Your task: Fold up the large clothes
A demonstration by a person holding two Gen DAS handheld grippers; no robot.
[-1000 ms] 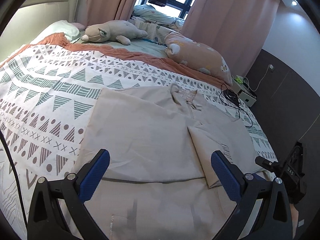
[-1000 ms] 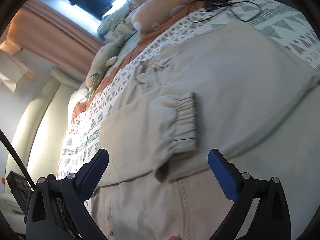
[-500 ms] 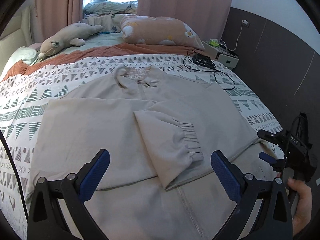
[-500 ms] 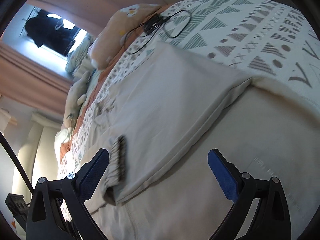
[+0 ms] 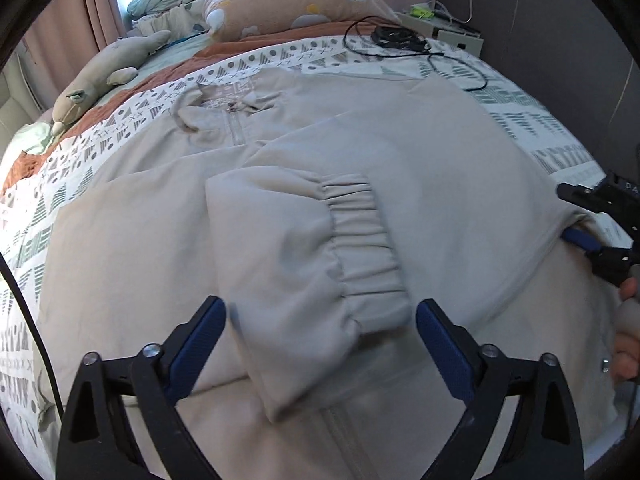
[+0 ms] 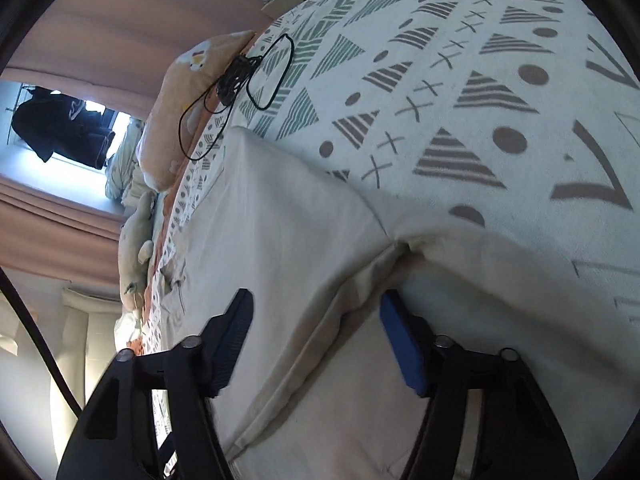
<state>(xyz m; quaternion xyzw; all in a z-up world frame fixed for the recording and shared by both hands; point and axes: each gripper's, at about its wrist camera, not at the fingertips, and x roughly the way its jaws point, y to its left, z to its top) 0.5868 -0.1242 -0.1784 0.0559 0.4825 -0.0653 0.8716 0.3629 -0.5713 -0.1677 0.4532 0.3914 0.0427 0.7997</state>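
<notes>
Beige jacket lies spread on the patterned bedspread, collar toward the pillows, zip running down the middle. One sleeve is folded across the chest; its gathered cuff sits near centre of the body, just ahead of the left gripper.

Left gripper: jaws wide apart, closing a little, hovering over the lower front of the jacket. The sleeve's end lies between the blue pads in the left wrist view, but pads aren't pressing on it; whether they touch cloth, can't tell.

Right gripper: jaws partway in and closing, at the jacket's side edge where the folded layer meets the lower part. A ridge of the cloth edge runs between the pads. Right pad looks to be against the fabric; left pad is blurred & seems just off it, so no firm clamp seen. In the left wrist view the same gripper shows at the far right edge of the jacket, w/ part of a hand below it.

Around: black cable coiled on the bedspread beyond the jacket's shoulder, peach pillow at the head, grey plush toy beside it, pink curtain & window behind. Small white box off the bed's far corner.
</notes>
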